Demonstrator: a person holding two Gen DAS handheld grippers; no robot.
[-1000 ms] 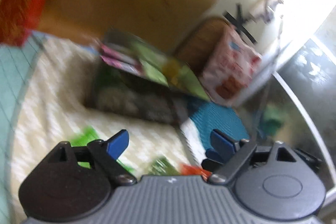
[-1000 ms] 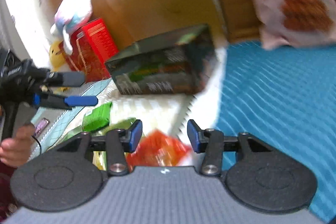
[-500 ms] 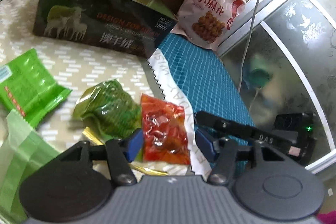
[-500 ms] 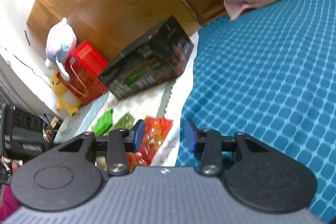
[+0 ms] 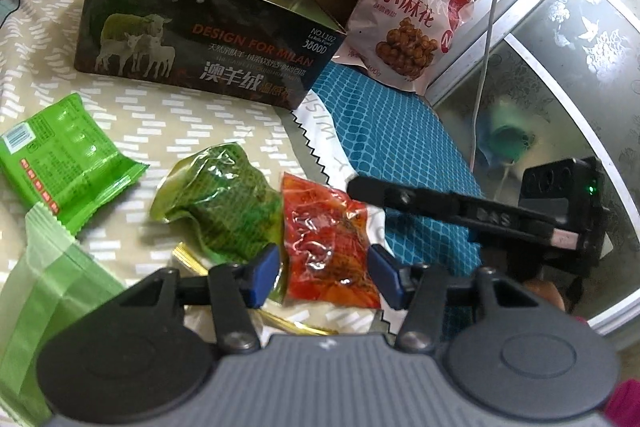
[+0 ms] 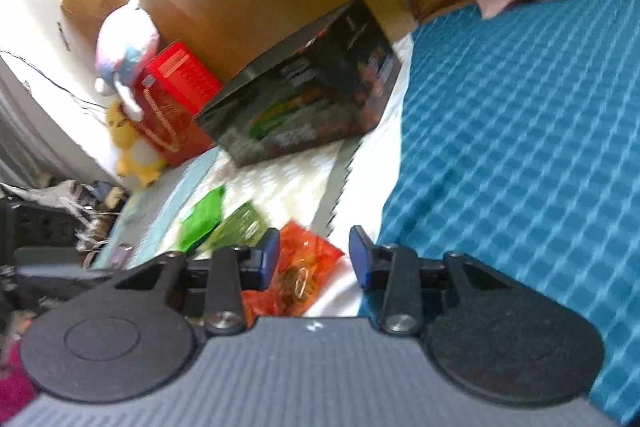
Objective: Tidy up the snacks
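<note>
One pack: the red snack bag (image 5: 326, 259) looks soft, light, crinkly.
Hold: its middle.
Left gripper (image 5: 326, 277): pinching it.
Right gripper (image 6: 314, 259): spread, maybe empty.

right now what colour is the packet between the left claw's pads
Red-orange, clear plastic packet; shows best in the left wrist view.

Both wrist cameras are looking forward and downward along their fingers, low and close over the bed. The left is facing the dark box (image 5: 208, 55) squarely; the right is viewing it (image 6: 308, 107) obliquely, tilted. Both are sharing the red packet (image 5: 328, 243) (image 6: 304, 263).
</note>
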